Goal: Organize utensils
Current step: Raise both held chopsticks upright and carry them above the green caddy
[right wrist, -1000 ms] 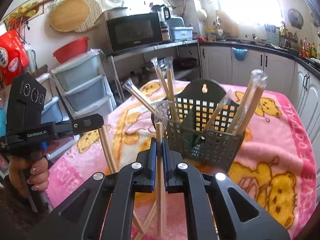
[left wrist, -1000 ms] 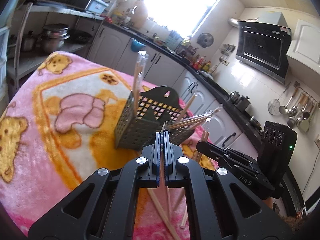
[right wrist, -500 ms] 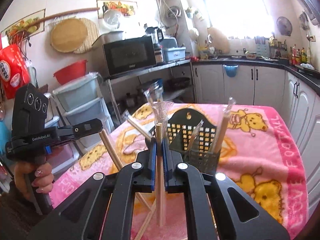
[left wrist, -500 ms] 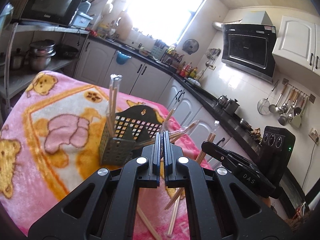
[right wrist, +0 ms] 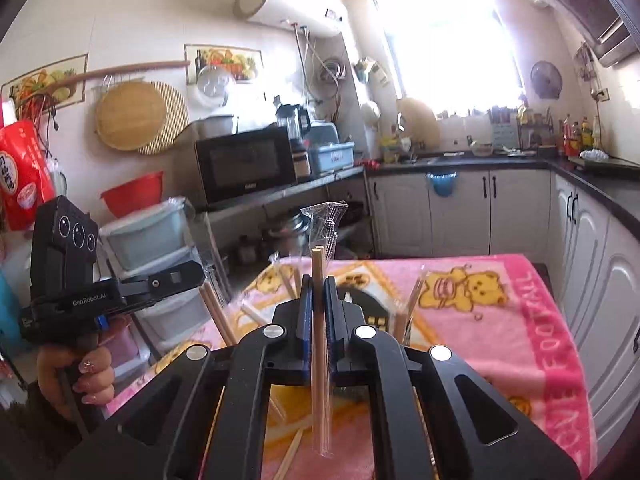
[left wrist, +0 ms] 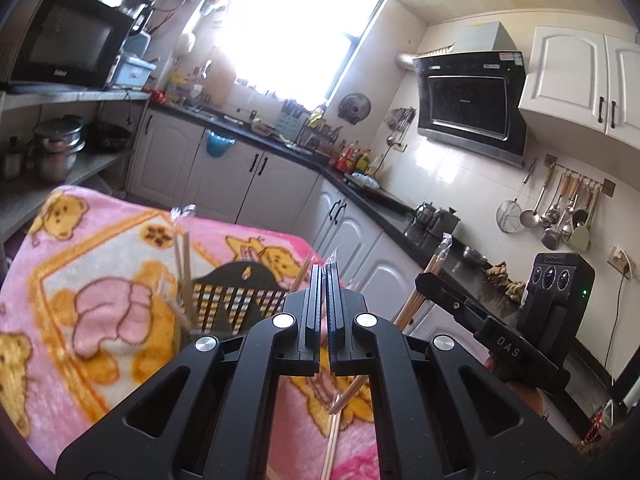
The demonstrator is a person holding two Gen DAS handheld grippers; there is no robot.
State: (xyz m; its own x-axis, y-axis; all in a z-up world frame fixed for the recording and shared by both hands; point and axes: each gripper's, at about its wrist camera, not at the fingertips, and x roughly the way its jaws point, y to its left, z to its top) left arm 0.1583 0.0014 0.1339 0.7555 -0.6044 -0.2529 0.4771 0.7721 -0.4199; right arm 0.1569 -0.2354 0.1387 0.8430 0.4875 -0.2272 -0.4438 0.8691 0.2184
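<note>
Chopsticks (right wrist: 319, 320) in wrapper: light, stiff, slippery | right hand-held gripper (right wrist: 319, 292) pinches them mid-length | left hand-held gripper (left wrist: 324, 292) closed on another wrapped pair (left wrist: 333, 424)

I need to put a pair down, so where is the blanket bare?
Free: the blanket right of the basket, out to its pink border, and the bear patch left of the basket. Crowded: loose chopsticks below both grippers.

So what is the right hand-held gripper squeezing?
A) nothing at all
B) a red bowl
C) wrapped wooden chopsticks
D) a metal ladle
C: the right hand-held gripper is shut on a pair of wooden chopsticks in clear wrap, standing upright between its fingers.
</note>
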